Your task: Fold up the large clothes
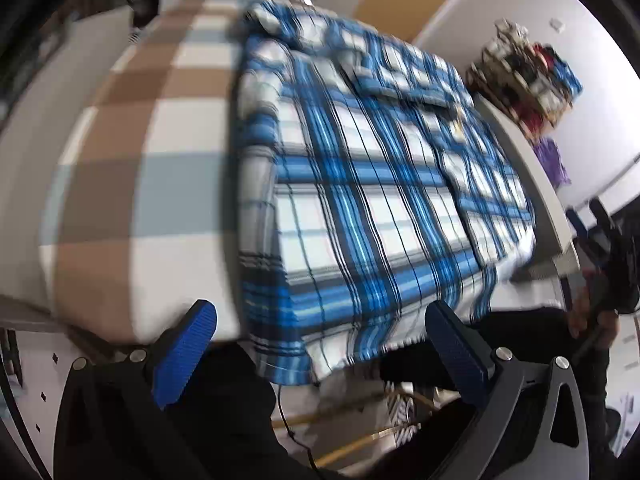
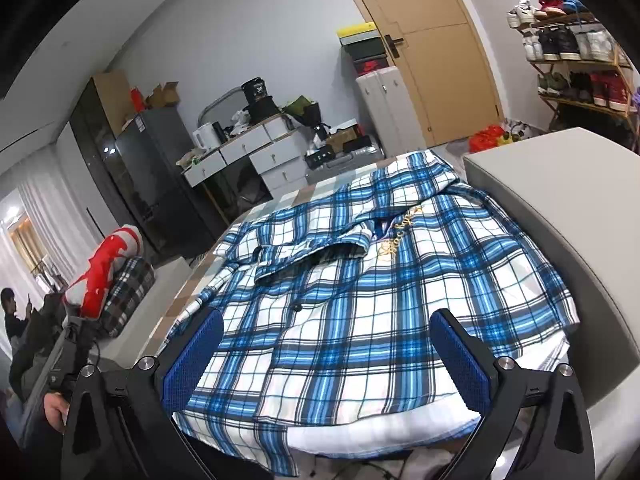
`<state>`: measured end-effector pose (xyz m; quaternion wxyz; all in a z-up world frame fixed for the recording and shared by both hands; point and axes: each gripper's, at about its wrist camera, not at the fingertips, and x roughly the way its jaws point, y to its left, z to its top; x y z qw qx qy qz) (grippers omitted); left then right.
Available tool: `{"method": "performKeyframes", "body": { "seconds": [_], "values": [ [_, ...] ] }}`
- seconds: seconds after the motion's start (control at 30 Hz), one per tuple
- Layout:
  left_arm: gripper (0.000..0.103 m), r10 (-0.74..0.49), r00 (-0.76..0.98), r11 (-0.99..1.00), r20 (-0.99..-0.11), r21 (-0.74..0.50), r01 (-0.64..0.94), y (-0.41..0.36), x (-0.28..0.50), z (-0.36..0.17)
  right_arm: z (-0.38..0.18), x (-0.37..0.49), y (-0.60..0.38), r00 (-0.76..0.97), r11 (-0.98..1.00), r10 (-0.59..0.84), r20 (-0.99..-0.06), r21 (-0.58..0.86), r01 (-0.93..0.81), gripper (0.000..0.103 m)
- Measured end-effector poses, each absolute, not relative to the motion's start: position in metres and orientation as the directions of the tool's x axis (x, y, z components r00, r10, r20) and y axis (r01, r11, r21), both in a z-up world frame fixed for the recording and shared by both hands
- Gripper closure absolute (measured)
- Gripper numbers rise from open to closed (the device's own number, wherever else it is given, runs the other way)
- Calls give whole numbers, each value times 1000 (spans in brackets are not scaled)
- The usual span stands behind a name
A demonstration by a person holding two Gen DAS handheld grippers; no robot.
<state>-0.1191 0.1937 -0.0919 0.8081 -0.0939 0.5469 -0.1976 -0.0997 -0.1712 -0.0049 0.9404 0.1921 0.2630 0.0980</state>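
A blue and white plaid shirt (image 2: 360,280) lies spread on a checked table cover, buttoned front up, collar and gold lettering toward the far side. Its hem hangs over the near edge. In the left wrist view the shirt (image 1: 360,200) is blurred and its left side is turned in lengthwise. My left gripper (image 1: 320,320) is open just off the near edge at the hem, nothing between its blue pads. My right gripper (image 2: 326,328) is open too, hovering over the shirt's lower front, holding nothing.
The brown, white and grey checked cover (image 1: 140,160) lies bare left of the shirt. A grey box (image 2: 560,200) stands at the shirt's right. A shoe rack (image 2: 580,60), a door (image 2: 432,60), a cluttered desk (image 2: 248,148) and a seated person (image 2: 16,320) surround the table.
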Motion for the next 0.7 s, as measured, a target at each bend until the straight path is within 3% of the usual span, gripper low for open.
{"method": "performKeyframes", "body": {
  "seconds": [0.2, 0.23, 0.37, 0.5, 0.6, 0.63, 0.67, 0.7],
  "values": [
    [2, -481, 283, 876, -830, -439, 202, 201, -117, -92, -6, -99, -166, 834, 908, 302, -461, 407, -103, 0],
    [6, -494, 283, 869, -822, -455, 194, 205, -116, -94, -6, -98, -166, 833, 908, 303, -464, 406, -104, 0],
    [35, -460, 307, 888, -833, -426, 174, 206, -115, -93, -5, -100, -165, 833, 907, 310, -459, 405, -114, 0],
    [53, -339, 339, 938, -878, -288, 192, 195, -118, -92, -5, -100, -164, 832, 904, 314, -457, 410, -116, 0],
    [76, -243, 357, 963, -902, -179, 203, 190, -119, -92, -5, -100, -164, 832, 904, 314, -457, 411, -116, 0],
    [96, -188, 361, 971, -913, -117, 210, 188, -120, -93, -5, -100, -164, 832, 904, 316, -456, 411, -118, 0],
    [102, -187, 347, 969, -919, -114, 220, 190, -119, -93, -5, -100, -164, 833, 904, 315, -455, 411, -117, 0],
    [102, -214, 329, 964, -920, -145, 222, 193, -117, -93, -5, -99, -164, 832, 904, 315, -456, 411, -117, 0]
  ]
}}
